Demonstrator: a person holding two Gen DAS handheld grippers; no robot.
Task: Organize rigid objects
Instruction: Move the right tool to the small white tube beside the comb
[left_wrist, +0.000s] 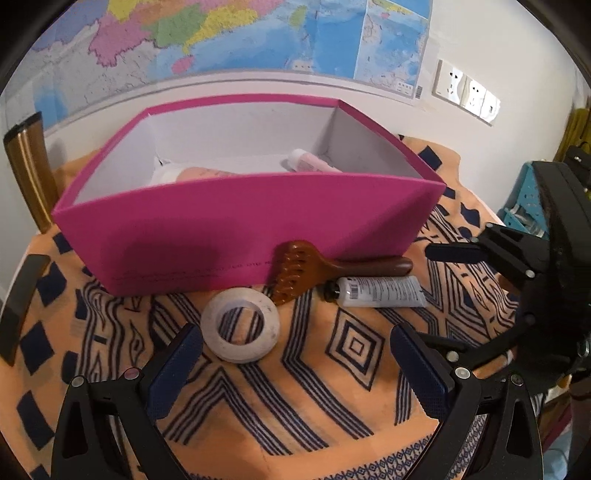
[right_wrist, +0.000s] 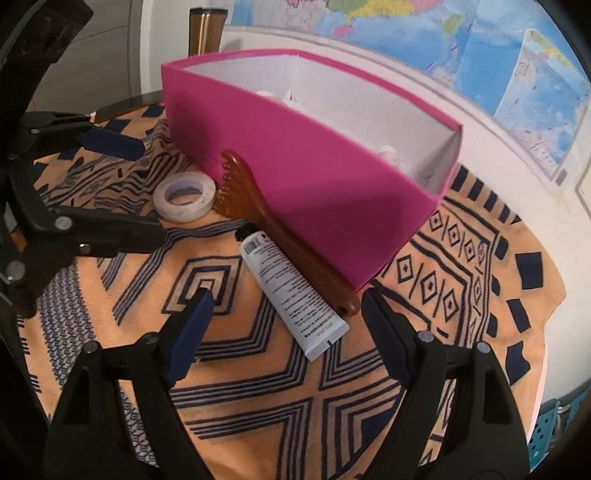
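Note:
A pink box (left_wrist: 236, 225) (right_wrist: 325, 177) with white inside stands on the patterned cloth and holds a pink tube (left_wrist: 310, 162) and another pale item. In front of it lie a white tape roll (left_wrist: 240, 325) (right_wrist: 184, 195), a brown comb (left_wrist: 321, 269) (right_wrist: 266, 218) leaning on the box wall, and a white tube with a black cap (left_wrist: 376, 291) (right_wrist: 291, 288). My left gripper (left_wrist: 295, 347) is open and empty, just short of the tape roll. My right gripper (right_wrist: 286, 304) is open and empty, its fingers either side of the white tube's flat end.
An orange cloth with dark blue patterns (left_wrist: 351, 347) covers the round table. A gold metal cylinder (left_wrist: 29, 173) (right_wrist: 205, 29) stands behind the box. A map and wall sockets (left_wrist: 465, 88) are on the wall. A blue crate (left_wrist: 524, 199) sits off the table at right.

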